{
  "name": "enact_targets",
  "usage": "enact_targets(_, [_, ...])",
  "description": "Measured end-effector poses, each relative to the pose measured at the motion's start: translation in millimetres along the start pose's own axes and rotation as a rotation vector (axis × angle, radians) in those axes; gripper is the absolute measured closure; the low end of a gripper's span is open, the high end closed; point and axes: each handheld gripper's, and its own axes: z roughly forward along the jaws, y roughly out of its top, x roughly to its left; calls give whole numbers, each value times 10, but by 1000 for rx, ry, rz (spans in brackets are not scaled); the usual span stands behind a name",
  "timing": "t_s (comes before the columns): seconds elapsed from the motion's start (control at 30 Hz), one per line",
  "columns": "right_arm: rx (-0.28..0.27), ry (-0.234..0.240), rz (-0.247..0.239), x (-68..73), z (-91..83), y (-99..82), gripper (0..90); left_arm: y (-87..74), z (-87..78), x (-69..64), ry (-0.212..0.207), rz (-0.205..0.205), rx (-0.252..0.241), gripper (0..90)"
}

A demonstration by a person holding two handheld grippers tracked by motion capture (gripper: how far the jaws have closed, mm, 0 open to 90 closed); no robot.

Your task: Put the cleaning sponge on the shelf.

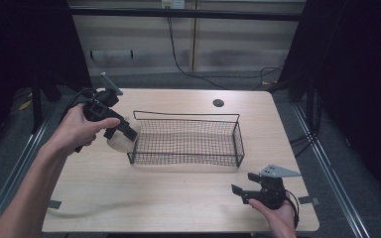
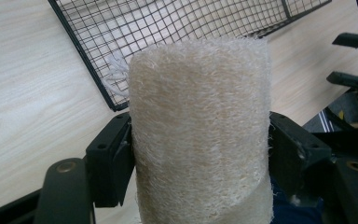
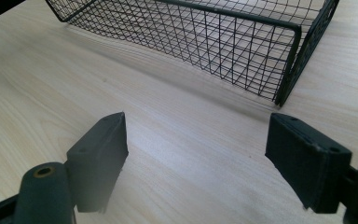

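A cream loofah sponge (image 2: 200,135), roll-shaped and fibrous, is clamped between the jaws of my left gripper (image 1: 124,133). In the high view the loofah (image 1: 120,143) hangs just outside the left end of a black wire basket (image 1: 238,144). A white string loop (image 2: 114,77) sticks out of the loofah beside the basket's corner (image 2: 114,105). My right gripper (image 1: 241,193) rests low at the table's front right, jaws wide apart over bare wood. The same basket's near corner (image 3: 284,88) stands ahead of the right gripper (image 3: 196,158).
The light wooden table (image 1: 178,198) has a round cable hole (image 1: 218,103) at the back. A cable (image 1: 79,210) trails across the front left. Metal rails run along both table sides, and dark curtains stand behind.
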Motion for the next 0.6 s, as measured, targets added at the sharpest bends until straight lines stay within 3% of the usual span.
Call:
enact_targets(0.23, [-2, 3, 4, -6, -6, -1, 205, 146, 88, -40, -6, -47, 0, 304])
enact_targets(0.6, [3, 12, 1, 2, 7, 2, 204, 326, 140, -111, 6, -76, 6, 304])
